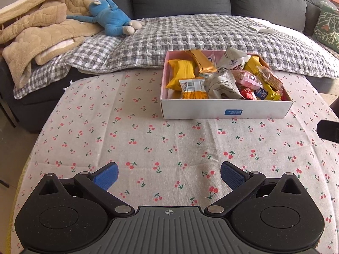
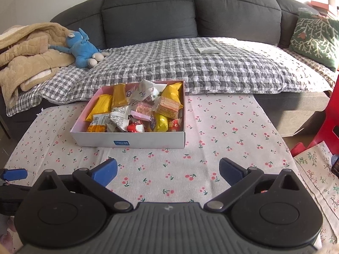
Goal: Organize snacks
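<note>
A shallow white box with a pink inside stands on the cherry-print tablecloth, filled with several wrapped snacks: yellow packs, white packets, pink and red ones. In the right wrist view the box stands ahead and to the left. My left gripper is open and empty, low over the cloth, short of the box. My right gripper is open and empty, also short of the box. The left gripper's blue fingertip shows at the right view's left edge.
A dark grey sofa with a checked blanket lies behind the table. On it are a beige blanket, a blue plush toy, a white packet and a green cushion. A red chair stands right.
</note>
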`<state>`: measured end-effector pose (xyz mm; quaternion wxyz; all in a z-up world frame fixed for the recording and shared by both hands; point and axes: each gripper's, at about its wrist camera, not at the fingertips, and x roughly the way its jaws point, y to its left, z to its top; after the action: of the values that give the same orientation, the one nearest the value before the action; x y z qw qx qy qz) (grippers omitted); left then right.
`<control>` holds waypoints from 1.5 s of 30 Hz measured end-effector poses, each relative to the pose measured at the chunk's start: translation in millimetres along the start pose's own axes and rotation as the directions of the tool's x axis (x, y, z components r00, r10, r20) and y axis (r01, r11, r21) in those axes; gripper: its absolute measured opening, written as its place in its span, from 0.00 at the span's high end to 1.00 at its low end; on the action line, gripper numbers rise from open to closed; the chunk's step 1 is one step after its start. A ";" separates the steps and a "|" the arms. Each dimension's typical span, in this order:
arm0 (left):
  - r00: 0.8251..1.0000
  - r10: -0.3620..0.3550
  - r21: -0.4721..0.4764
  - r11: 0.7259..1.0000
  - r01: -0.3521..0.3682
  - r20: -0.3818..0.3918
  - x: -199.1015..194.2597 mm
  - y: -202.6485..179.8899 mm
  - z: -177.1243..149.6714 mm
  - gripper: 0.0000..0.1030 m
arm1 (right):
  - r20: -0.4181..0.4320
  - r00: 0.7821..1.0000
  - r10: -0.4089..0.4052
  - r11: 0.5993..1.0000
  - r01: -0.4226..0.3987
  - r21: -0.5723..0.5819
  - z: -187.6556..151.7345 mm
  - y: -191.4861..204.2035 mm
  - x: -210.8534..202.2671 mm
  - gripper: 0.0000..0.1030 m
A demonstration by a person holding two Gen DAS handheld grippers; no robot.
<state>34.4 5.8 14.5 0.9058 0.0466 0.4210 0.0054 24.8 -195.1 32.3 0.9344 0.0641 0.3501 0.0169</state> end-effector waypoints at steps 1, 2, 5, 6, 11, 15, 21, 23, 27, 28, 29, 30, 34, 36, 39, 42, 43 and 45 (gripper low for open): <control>1.000 -0.005 -0.013 1.000 0.004 -0.006 0.2 2.1 2.4 0.00 | -0.003 1.000 -0.001 1.000 0.001 -0.011 -0.4 1.5 -0.2 0.01; 1.000 -0.010 -0.022 1.000 0.009 -0.008 -0.3 3.3 3.8 0.00 | -0.006 1.000 -0.005 1.000 0.005 -0.022 -0.8 3.1 0.1 0.01; 1.000 -0.018 -0.022 1.000 0.018 0.002 -4.7 2.4 6.9 0.00 | -0.027 1.000 0.002 0.999 -0.003 -0.037 -1.9 7.7 1.3 0.01; 1.000 -0.020 -0.018 1.000 0.020 0.006 -6.4 1.3 7.5 0.00 | -0.033 0.999 0.010 0.999 -0.011 -0.037 -2.4 8.6 1.8 0.01; 0.999 -0.014 0.014 1.000 0.014 0.038 -15.6 -5.8 8.6 0.00 | -0.045 0.999 0.027 0.998 -0.029 -0.048 -3.2 15.6 -1.1 0.01; 0.999 -0.018 0.017 1.000 0.017 0.039 -18.0 -7.0 8.5 0.00 | -0.039 0.999 0.028 0.998 -0.030 -0.047 -1.7 15.9 -3.7 0.01; 1.000 -0.017 0.021 1.000 0.017 0.023 -17.4 -6.1 5.8 0.00 | -0.044 0.999 0.026 0.999 -0.028 -0.040 -2.0 15.5 -3.9 0.01; 1.000 -0.016 0.023 1.000 0.015 0.023 -17.7 -6.4 5.0 0.00 | -0.039 0.999 0.018 0.999 -0.020 -0.044 -2.3 16.2 -4.2 0.01; 1.000 -0.017 0.028 0.999 0.016 0.026 -19.8 -7.0 3.3 0.00 | -0.032 0.999 0.019 0.999 -0.020 -0.036 -1.8 15.7 -5.6 0.01; 1.000 -0.016 0.030 0.999 0.016 0.027 -20.0 -7.0 3.0 0.00 | -0.030 0.999 0.019 0.999 -0.020 -0.036 -1.7 15.9 -5.9 0.01; 1.000 -0.016 0.030 0.999 0.016 0.025 -19.7 -6.8 2.5 0.00 | -0.028 0.999 0.019 0.999 -0.020 -0.038 -1.6 16.2 -6.2 0.01; 1.000 -0.017 0.030 0.999 0.016 0.023 -19.4 -6.6 2.2 0.00 | -0.027 0.999 0.018 0.999 -0.020 -0.040 -1.7 16.5 -6.3 0.01; 1.000 -0.018 0.032 0.999 0.017 0.018 -19.2 -6.2 1.6 0.00 | -0.034 0.999 0.019 0.999 -0.020 -0.046 -2.7 18.8 -4.8 0.01; 1.000 -0.017 0.033 0.999 0.016 0.018 -19.3 -6.2 1.1 0.00 | -0.037 0.999 0.021 0.999 -0.023 -0.049 -2.9 19.9 -4.4 0.01; 1.000 -0.018 0.031 0.999 0.017 0.016 -19.3 -6.2 1.1 0.00 | -0.037 0.999 0.022 0.998 -0.024 -0.052 -2.6 20.9 -4.6 0.01; 1.000 -0.018 0.034 0.999 0.017 0.014 -19.2 -6.9 0.4 0.00 | -0.037 0.999 0.023 0.998 -0.025 -0.050 -2.2 20.9 -4.3 0.01; 1.000 -0.019 0.034 0.999 0.018 0.014 -19.1 -6.4 0.3 0.00 | -0.037 0.999 0.022 0.998 -0.024 -0.051 -2.2 21.0 -4.3 0.01; 1.000 -0.019 0.034 0.999 0.018 0.014 -19.1 -6.6 0.3 0.00 | -0.039 0.999 0.021 0.998 -0.023 -0.050 -2.1 20.7 -4.0 0.01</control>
<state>22.1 -1.7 28.7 0.9080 0.0581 0.4149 -0.0106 20.7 -174.6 36.0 0.9285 0.0440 0.3668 0.0372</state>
